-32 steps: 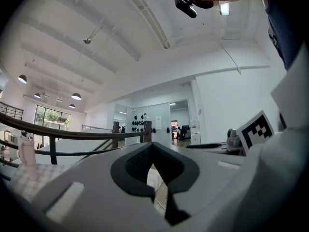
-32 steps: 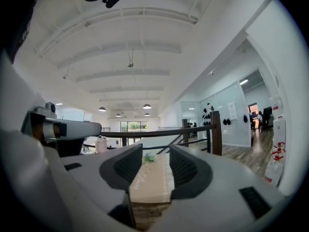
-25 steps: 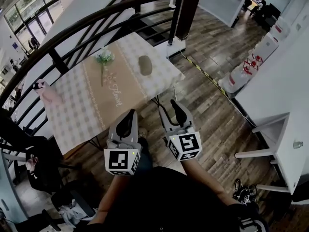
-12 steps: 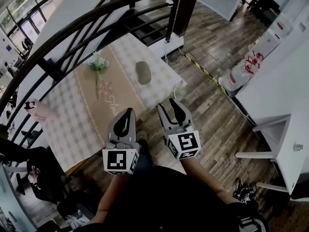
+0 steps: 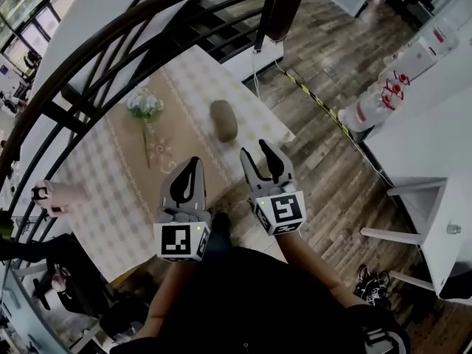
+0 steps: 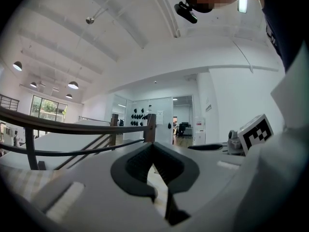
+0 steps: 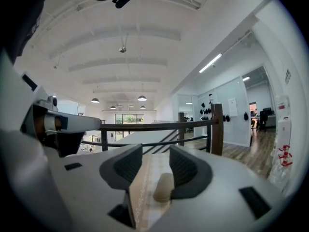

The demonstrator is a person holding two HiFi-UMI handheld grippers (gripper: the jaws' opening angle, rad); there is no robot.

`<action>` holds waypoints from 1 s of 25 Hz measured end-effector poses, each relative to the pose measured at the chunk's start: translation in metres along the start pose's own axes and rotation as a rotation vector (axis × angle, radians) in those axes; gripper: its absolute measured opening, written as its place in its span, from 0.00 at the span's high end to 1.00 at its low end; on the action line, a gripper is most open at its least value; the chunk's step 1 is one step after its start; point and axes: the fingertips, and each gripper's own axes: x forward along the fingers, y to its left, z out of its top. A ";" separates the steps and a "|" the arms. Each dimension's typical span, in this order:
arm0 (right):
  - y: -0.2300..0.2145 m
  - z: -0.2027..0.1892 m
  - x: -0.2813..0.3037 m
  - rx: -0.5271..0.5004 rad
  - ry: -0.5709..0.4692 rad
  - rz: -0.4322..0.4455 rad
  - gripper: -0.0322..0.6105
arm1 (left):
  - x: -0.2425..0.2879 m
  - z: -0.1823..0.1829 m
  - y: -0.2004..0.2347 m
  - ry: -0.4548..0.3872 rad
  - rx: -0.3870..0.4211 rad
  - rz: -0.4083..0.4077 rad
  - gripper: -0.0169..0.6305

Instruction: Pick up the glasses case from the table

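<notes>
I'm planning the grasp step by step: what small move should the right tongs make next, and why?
Probably ease the right tongs forward toward the glasses case. Their jaws stand apart with nothing between them, and the case lies on the table just ahead, lined up with the gap in the right gripper view but not yet reached.

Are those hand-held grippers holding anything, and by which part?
Nothing is held. The glasses case lies on the table beyond the open right hand-held gripper; the left hand-held gripper is shut, empty.

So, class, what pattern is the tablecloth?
The tablecloth has pale checks, with a tan runner down its middle; clearest in the head view.
</notes>
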 end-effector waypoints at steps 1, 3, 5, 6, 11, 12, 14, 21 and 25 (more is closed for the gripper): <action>-0.002 -0.002 0.007 0.004 0.007 -0.003 0.73 | 0.007 -0.001 0.004 0.004 -0.002 -0.004 0.96; -0.006 -0.005 0.022 0.008 0.020 -0.011 0.73 | 0.020 -0.004 0.014 0.010 -0.006 -0.010 0.96; -0.010 -0.008 0.037 0.009 0.034 -0.019 0.73 | 0.034 -0.007 0.023 0.016 -0.012 -0.016 0.96; -0.013 -0.010 0.044 0.010 0.040 -0.023 0.73 | 0.041 -0.008 0.027 0.021 -0.015 -0.020 0.96; -0.017 -0.019 0.071 0.015 0.079 -0.039 0.73 | 0.063 -0.015 0.040 0.048 -0.033 -0.053 0.96; -0.017 -0.021 0.074 0.015 0.086 -0.042 0.73 | 0.065 -0.016 0.041 0.054 -0.035 -0.059 0.96; -0.016 -0.025 0.079 0.020 0.106 -0.048 0.73 | 0.068 -0.020 0.045 0.071 -0.042 -0.067 0.96; -0.013 -0.044 0.096 0.025 0.167 -0.045 0.73 | 0.080 -0.038 0.067 0.108 -0.078 -0.059 0.96; -0.011 -0.050 0.100 0.023 0.194 -0.045 0.73 | 0.084 -0.043 0.075 0.118 -0.092 -0.050 0.96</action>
